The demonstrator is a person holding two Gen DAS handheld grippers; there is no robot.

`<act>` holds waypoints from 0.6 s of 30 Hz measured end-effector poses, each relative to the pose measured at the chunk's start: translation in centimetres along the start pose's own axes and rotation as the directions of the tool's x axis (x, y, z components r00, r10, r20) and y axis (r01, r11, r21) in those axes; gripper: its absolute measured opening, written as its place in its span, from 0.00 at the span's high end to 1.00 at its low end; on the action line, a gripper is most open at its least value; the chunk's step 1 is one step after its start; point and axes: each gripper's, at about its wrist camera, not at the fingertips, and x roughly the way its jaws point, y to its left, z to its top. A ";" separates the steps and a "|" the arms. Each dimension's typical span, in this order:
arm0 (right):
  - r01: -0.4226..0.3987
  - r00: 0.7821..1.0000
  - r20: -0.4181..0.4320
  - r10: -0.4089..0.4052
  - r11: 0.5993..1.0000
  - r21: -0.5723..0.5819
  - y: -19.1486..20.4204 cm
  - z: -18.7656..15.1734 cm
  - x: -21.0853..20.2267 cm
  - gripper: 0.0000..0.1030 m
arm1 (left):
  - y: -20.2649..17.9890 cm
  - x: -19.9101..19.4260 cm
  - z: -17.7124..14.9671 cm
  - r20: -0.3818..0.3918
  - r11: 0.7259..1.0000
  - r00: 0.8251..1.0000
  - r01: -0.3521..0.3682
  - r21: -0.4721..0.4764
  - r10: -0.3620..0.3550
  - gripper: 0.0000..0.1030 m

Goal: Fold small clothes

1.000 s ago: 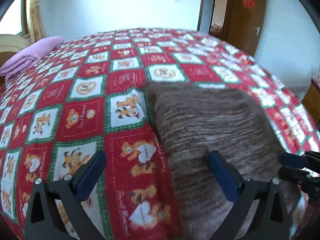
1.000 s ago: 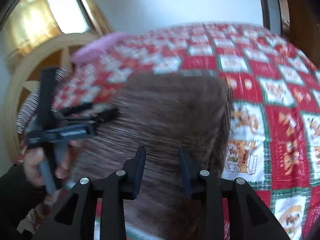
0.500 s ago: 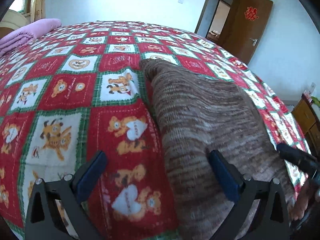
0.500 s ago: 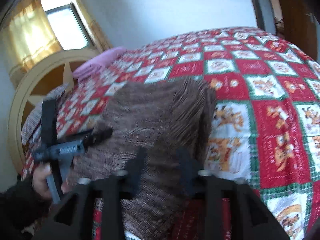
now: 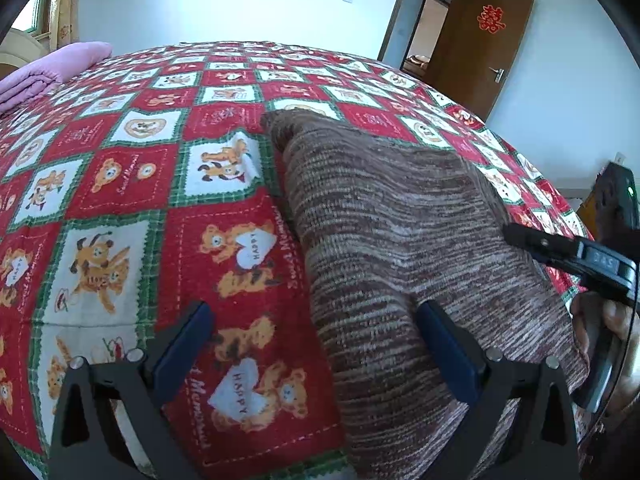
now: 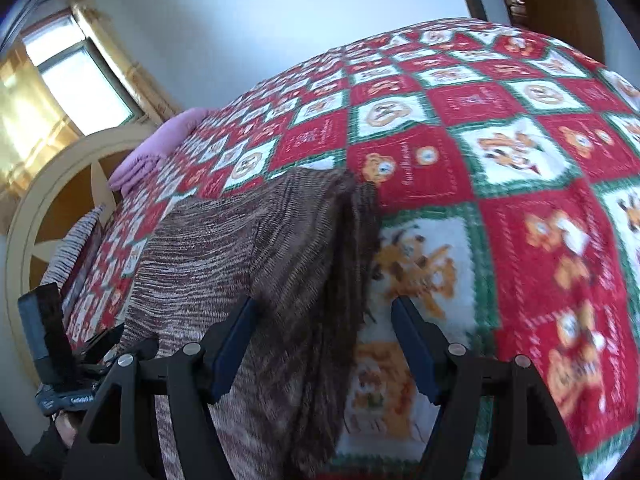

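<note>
Sweater (image 5: 400,240) lies folded on the bed (image 5: 120,184), brown striped knit, centre to lower right of the left wrist view; in the right wrist view (image 6: 248,264) it runs from centre to lower left, its folded edge a dark ridge down the middle.

Left claw (image 5: 316,344): spread wide, nothing gripped. Left pad over the quilt, right pad over the sweater; contact there not clear.

Right claw (image 6: 320,340): jaws have just been opening, now released. Sweater's right edge sits between the pads, neither pressing on it. Also seen at right edge of the left view (image 5: 568,256), above the sweater's right side.

Pink blanket (image 5: 52,68) folded at upper left, well apart from the sweater. Brown door (image 5: 480,44) open at upper right.
</note>
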 end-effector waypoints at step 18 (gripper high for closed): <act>-0.196 0.980 0.006 0.197 0.973 0.123 -2.1 1.2 2.4 0.57 | -1.6 0.2 -0.2 -0.041 0.986 0.990 0.137 0.091 -0.134 0.04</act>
